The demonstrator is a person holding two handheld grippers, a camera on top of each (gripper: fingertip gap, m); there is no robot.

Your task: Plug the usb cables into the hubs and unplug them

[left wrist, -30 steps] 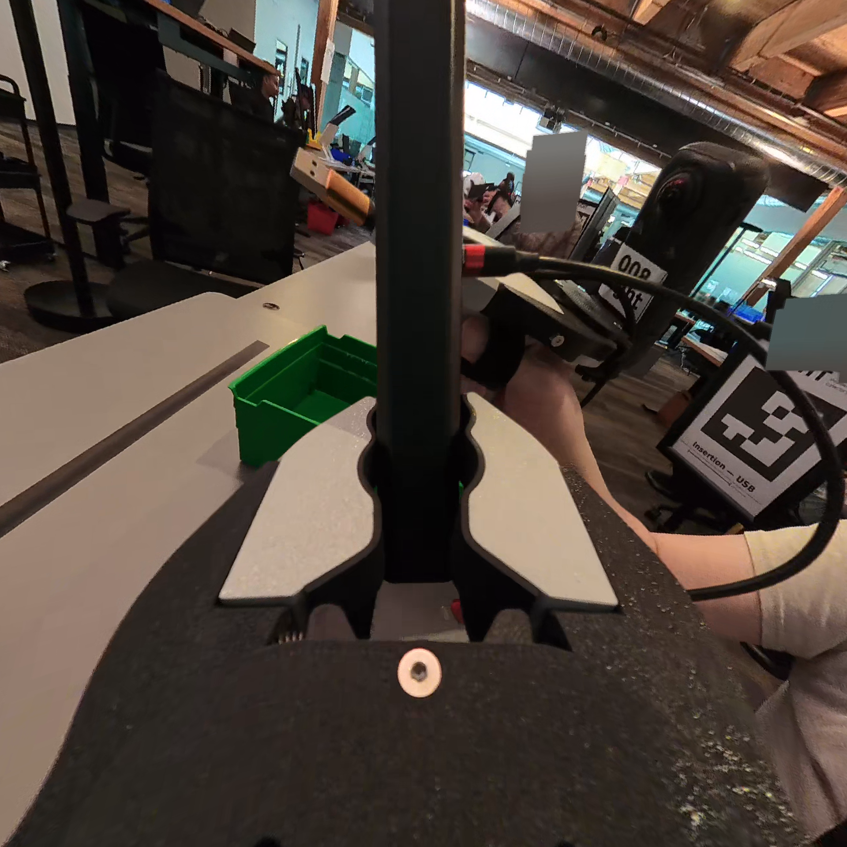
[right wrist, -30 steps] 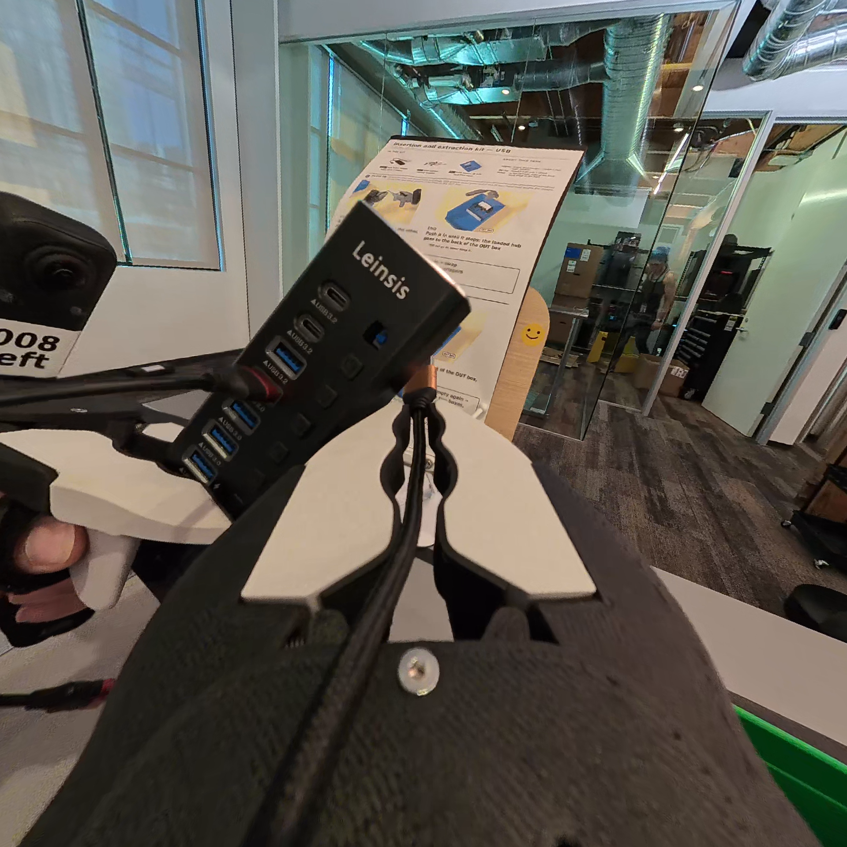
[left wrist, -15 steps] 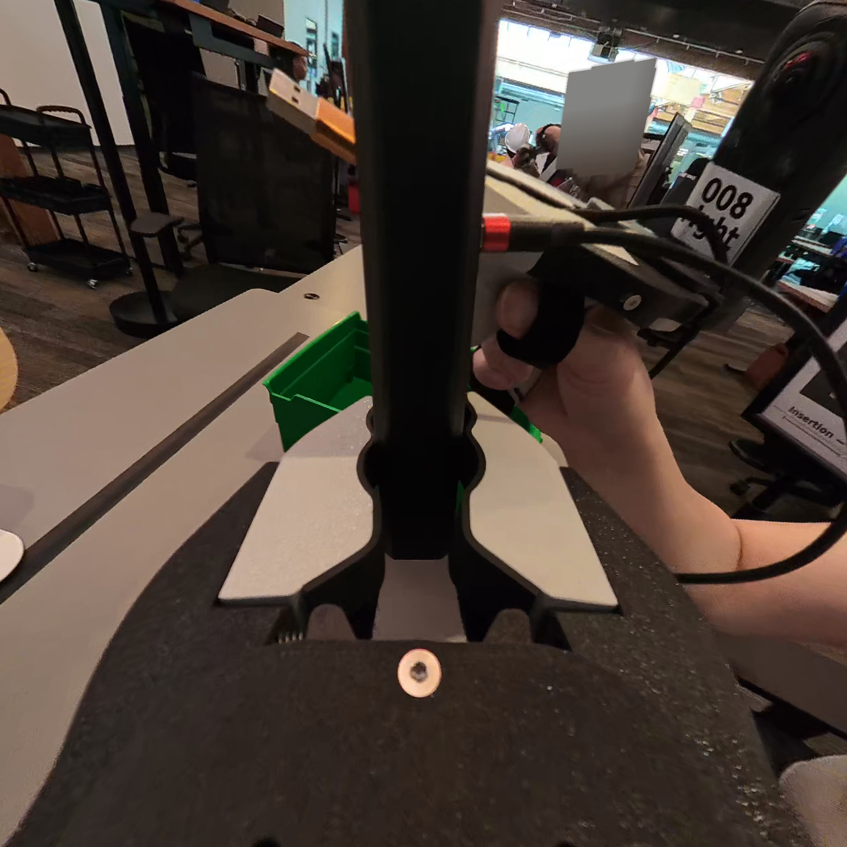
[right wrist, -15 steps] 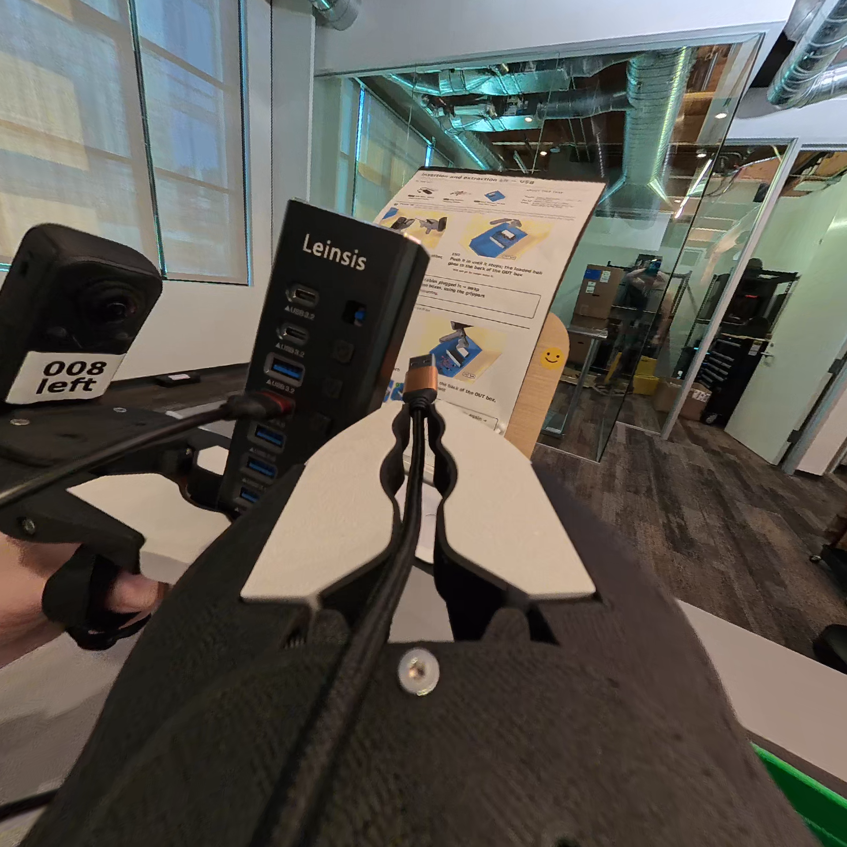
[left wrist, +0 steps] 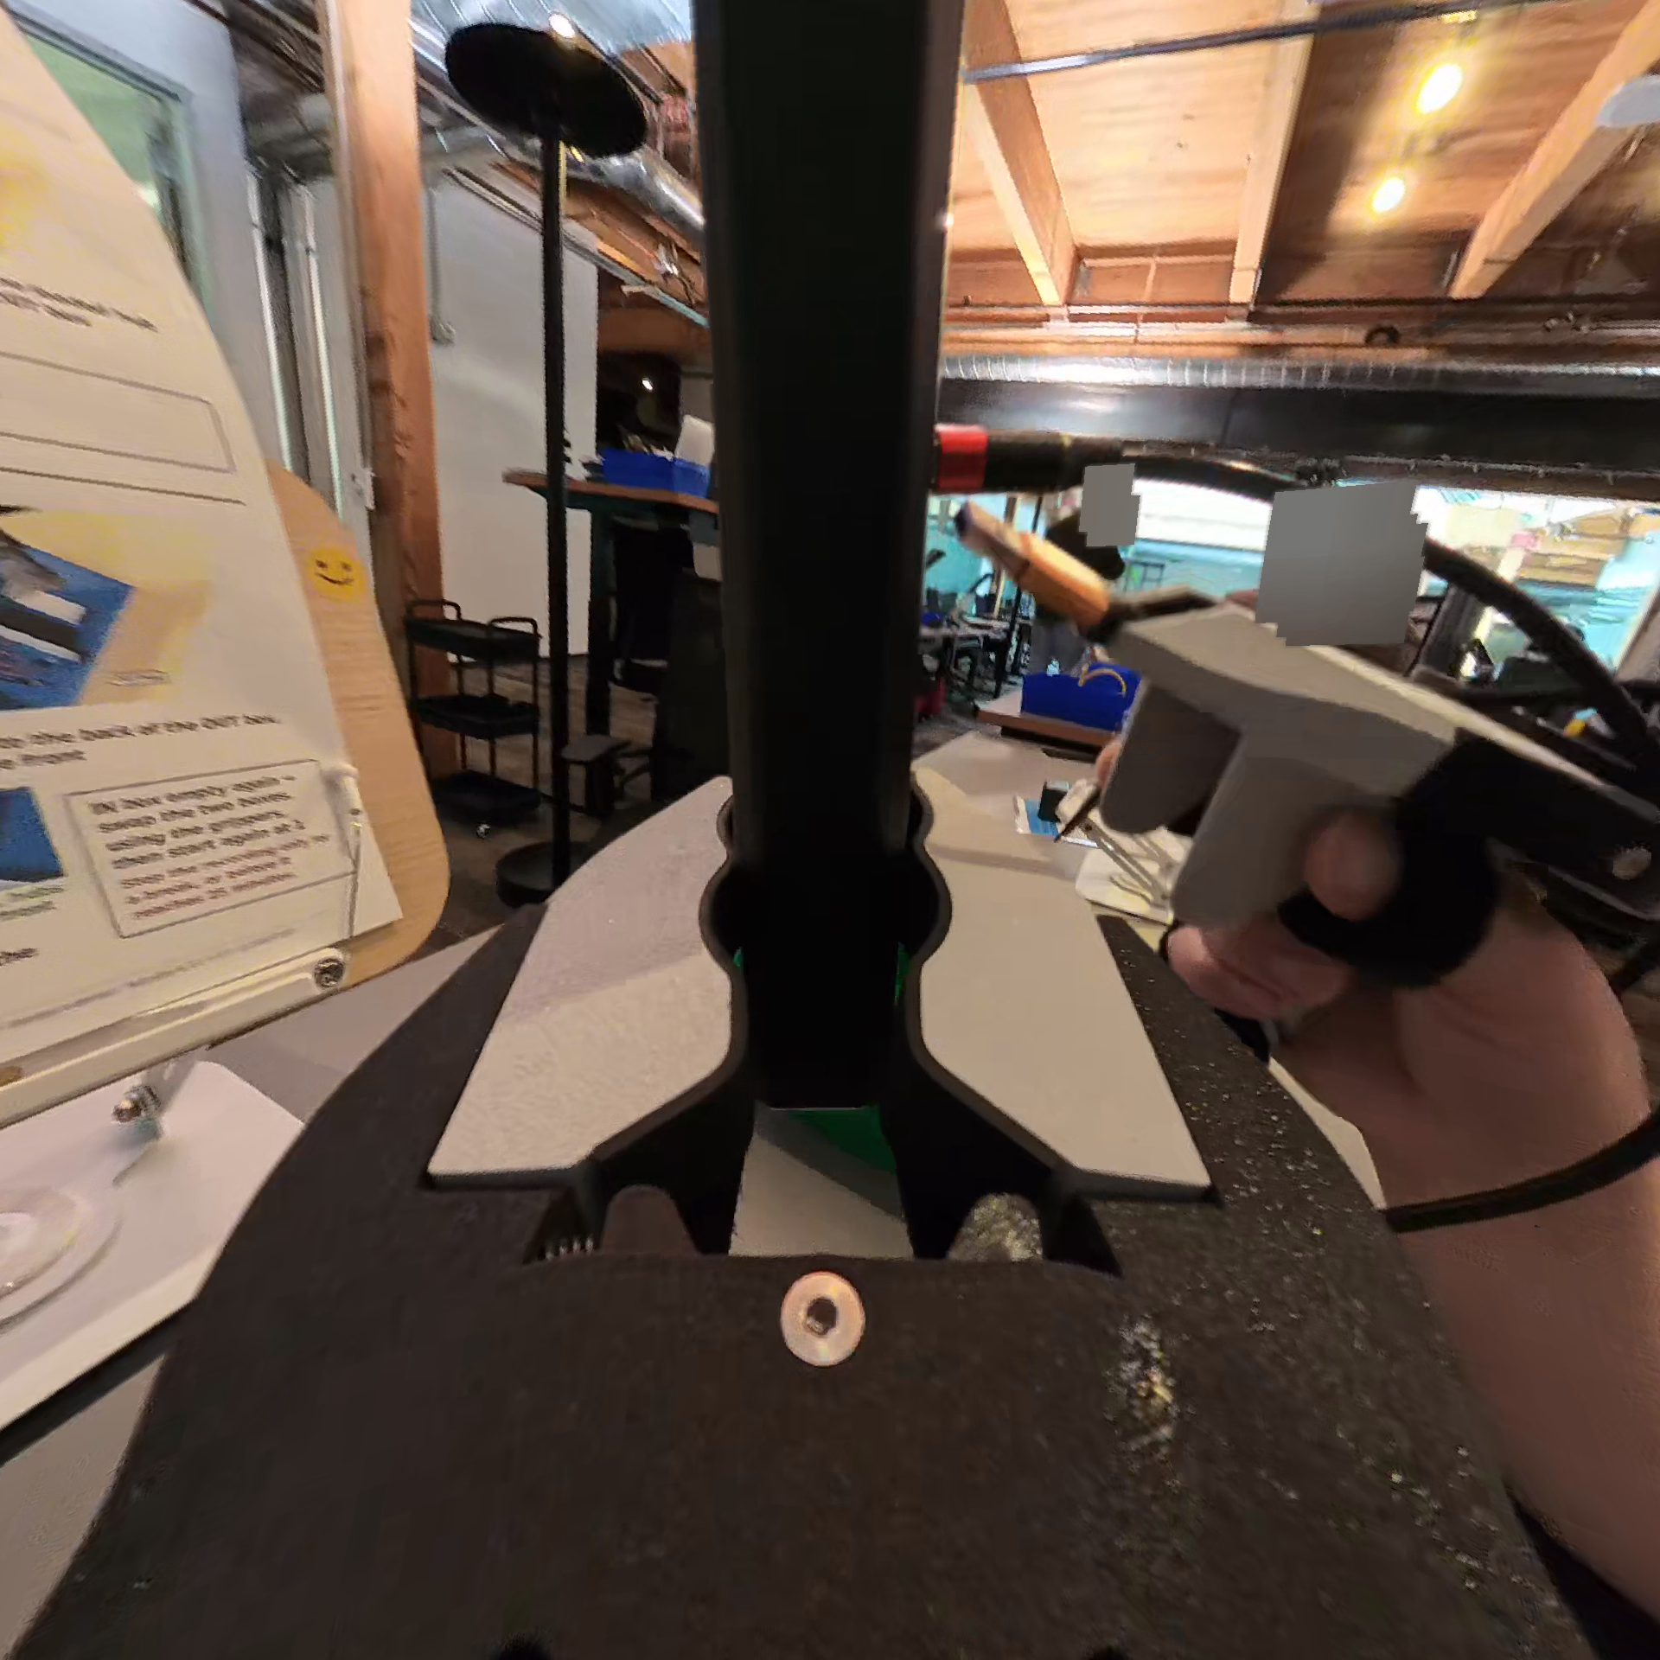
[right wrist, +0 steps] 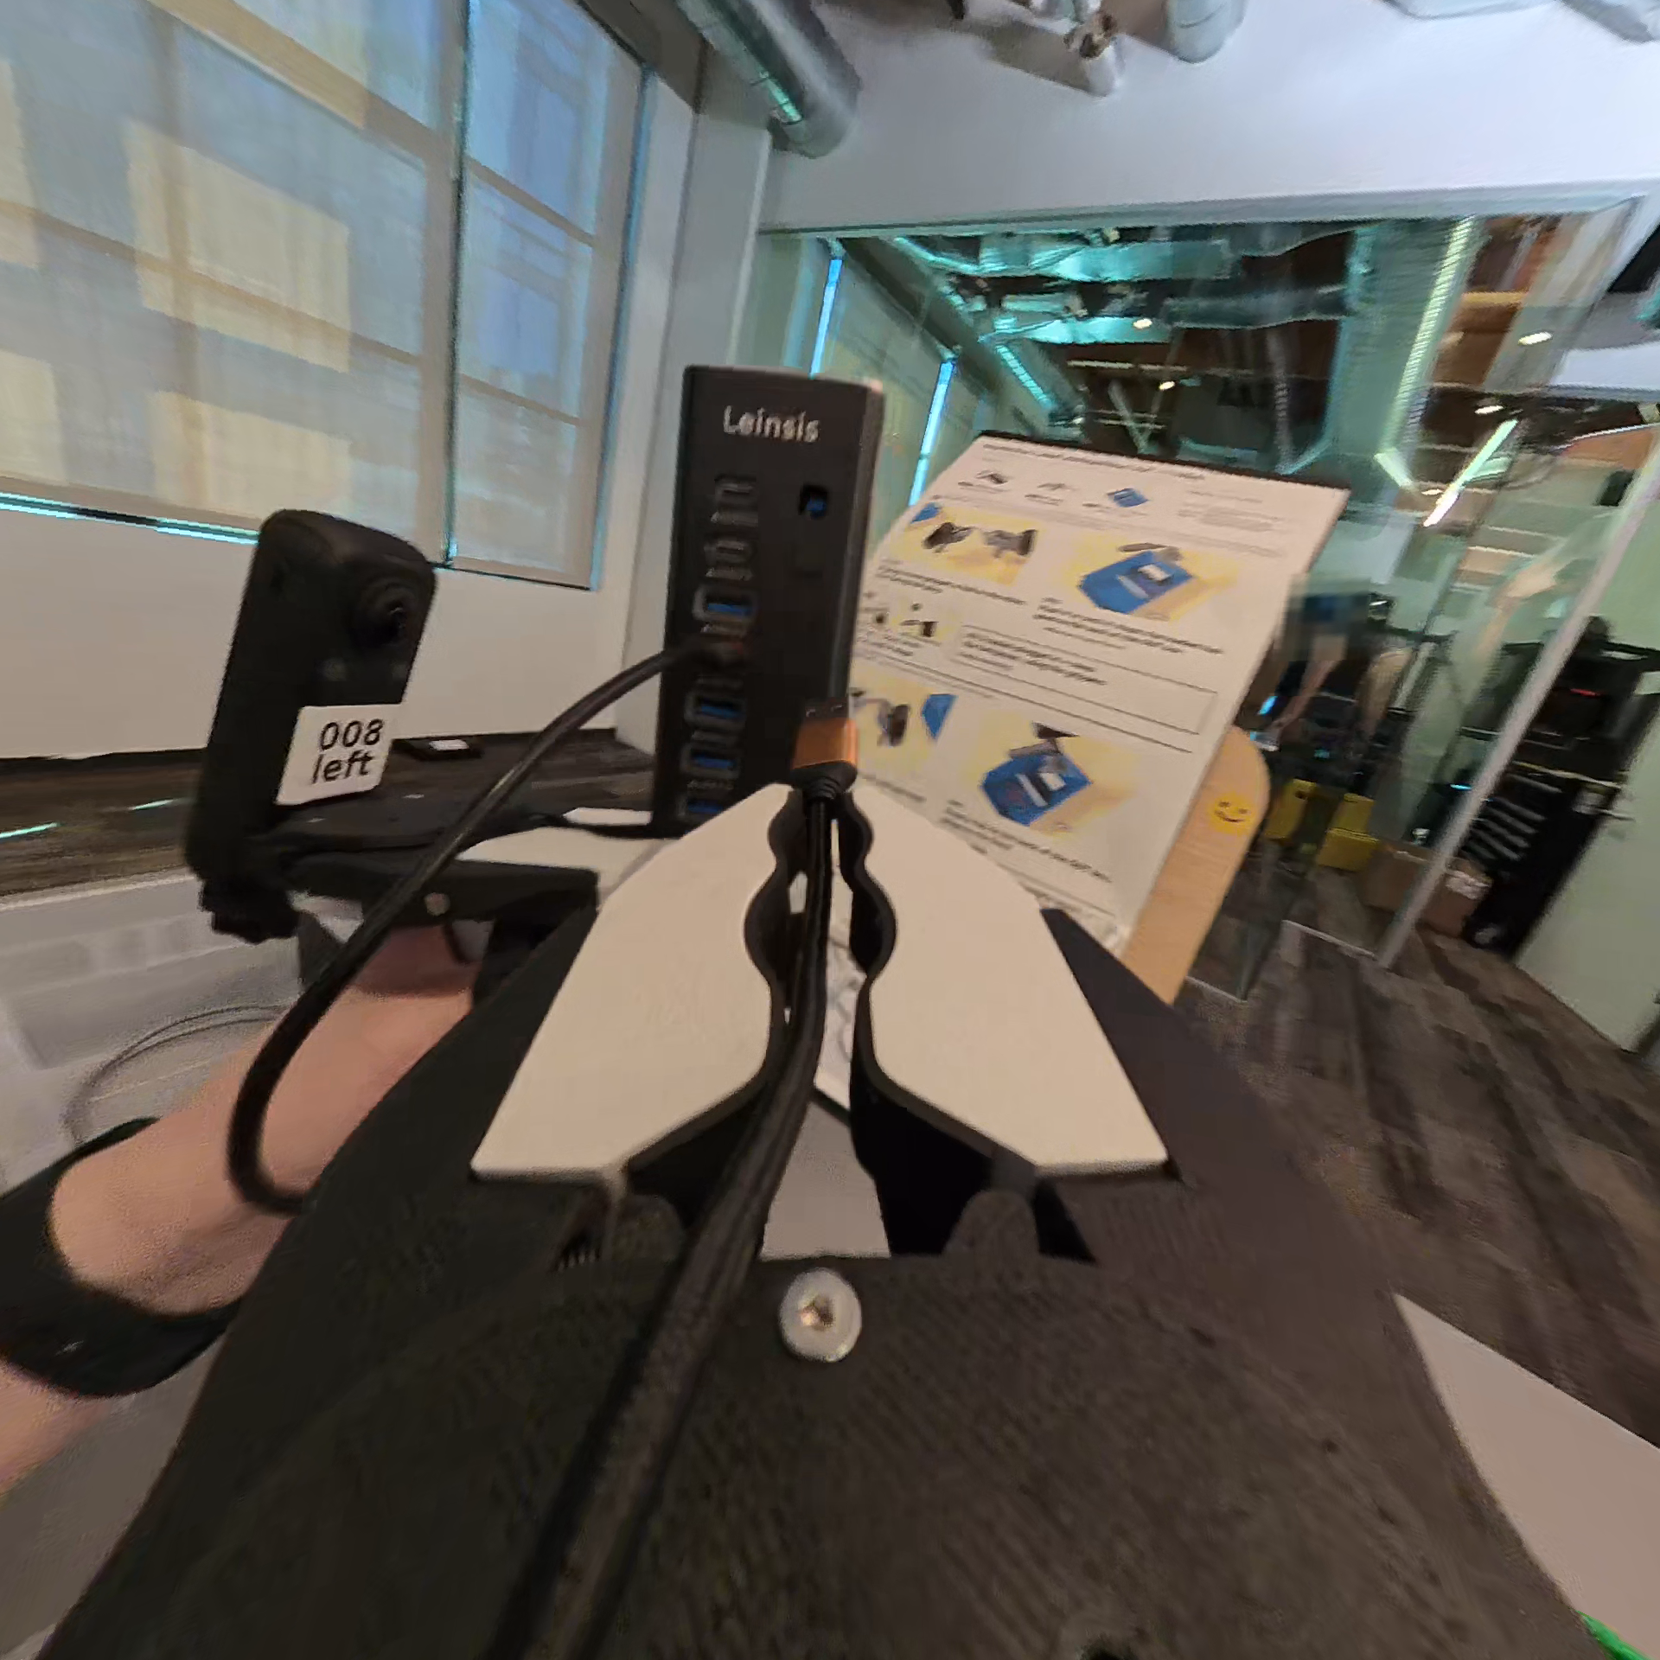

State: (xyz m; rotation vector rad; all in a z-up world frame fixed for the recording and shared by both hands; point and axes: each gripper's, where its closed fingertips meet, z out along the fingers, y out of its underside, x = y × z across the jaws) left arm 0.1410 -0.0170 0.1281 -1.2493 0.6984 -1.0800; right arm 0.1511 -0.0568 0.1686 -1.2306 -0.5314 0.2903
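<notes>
My left gripper (left wrist: pixel 822 844) is shut on a black USB hub (left wrist: pixel 822 449) and holds it upright. A black cable with a red collar (left wrist: pixel 961 455) is plugged into the hub's port face. In the right wrist view the hub (right wrist: pixel 772 584) shows its row of blue ports, with that cable (right wrist: pixel 710 647) in a middle port. My right gripper (right wrist: pixel 813 808) is shut on a black cable just behind its orange-collared USB plug (right wrist: pixel 825 746). The plug points up, close beside the hub's lower ports, in no port. It also shows in the left wrist view (left wrist: pixel 1046 570).
An instruction board (right wrist: pixel 1078 674) stands behind the hub, and at the left of the left wrist view (left wrist: pixel 135 719). A green bin (left wrist: pixel 826 1132) peeks out under the hub. The plugged cable hangs in a loop (right wrist: pixel 260 1123) over the left hand. The grey table (right wrist: pixel 1545 1455) lies below. Left tips to right tips: about 6 centimeters.
The hub has turned from tilted to upright. The left view has swung round to the board. The orange plug has come nearer the hub's lower ports. Both grips are unchanged.
</notes>
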